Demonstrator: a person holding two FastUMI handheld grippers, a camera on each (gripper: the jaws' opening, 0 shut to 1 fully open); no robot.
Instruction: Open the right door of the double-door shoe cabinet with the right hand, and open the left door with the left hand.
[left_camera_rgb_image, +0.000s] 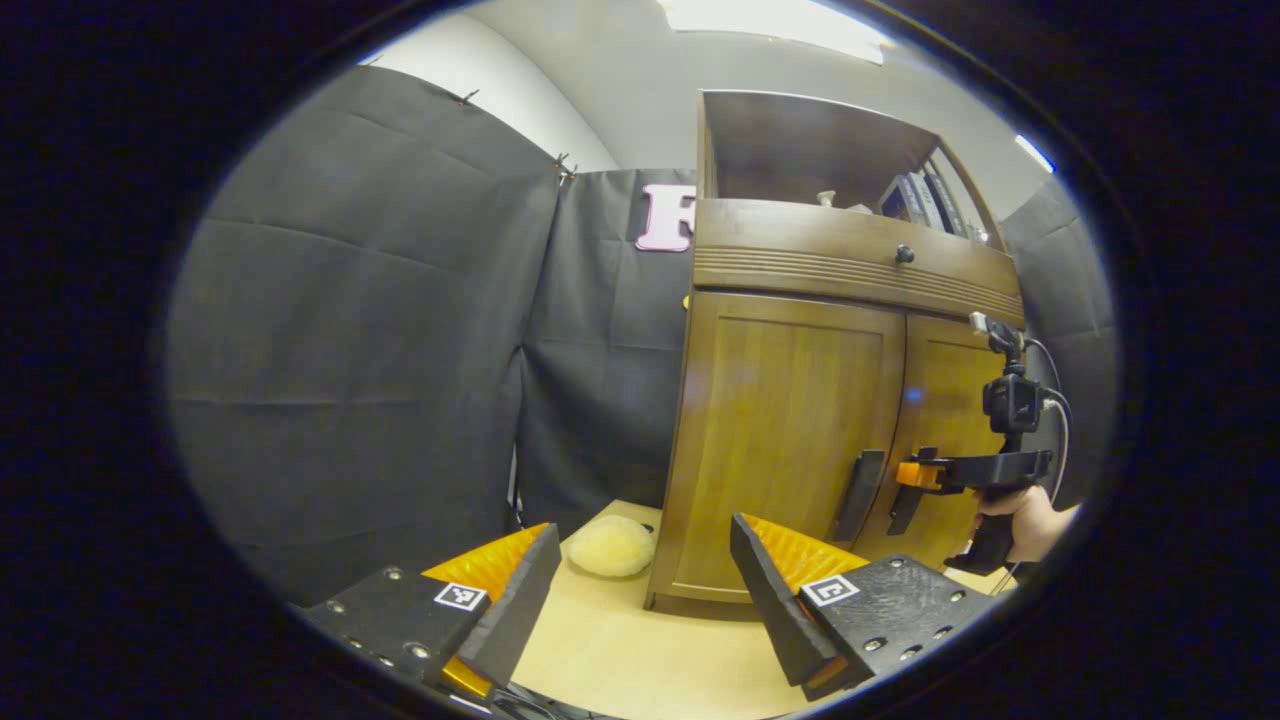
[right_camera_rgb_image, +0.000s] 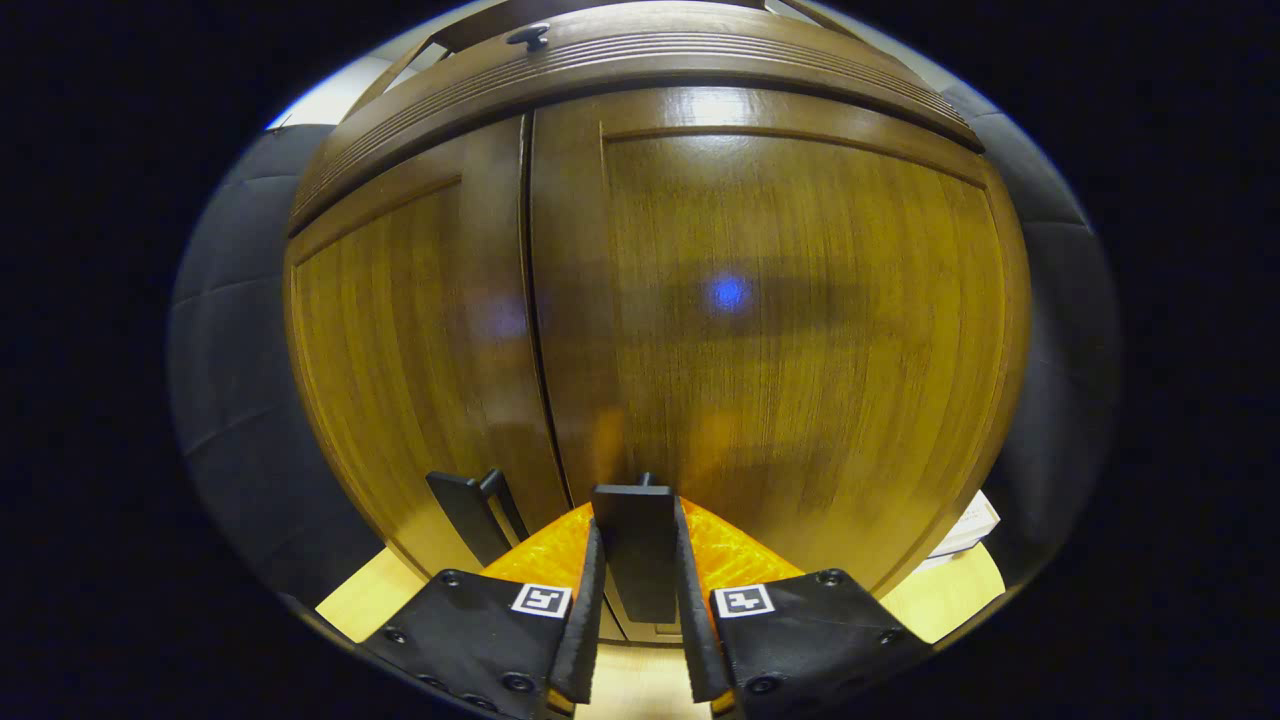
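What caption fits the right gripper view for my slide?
Right gripper shut on the right door's handle; both doors closed.

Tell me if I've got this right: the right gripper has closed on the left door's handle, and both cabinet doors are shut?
Not quite. The right gripper is closed on the right door's handle, as the right gripper view shows; the left door's handle stands free beside it. Both doors look shut.
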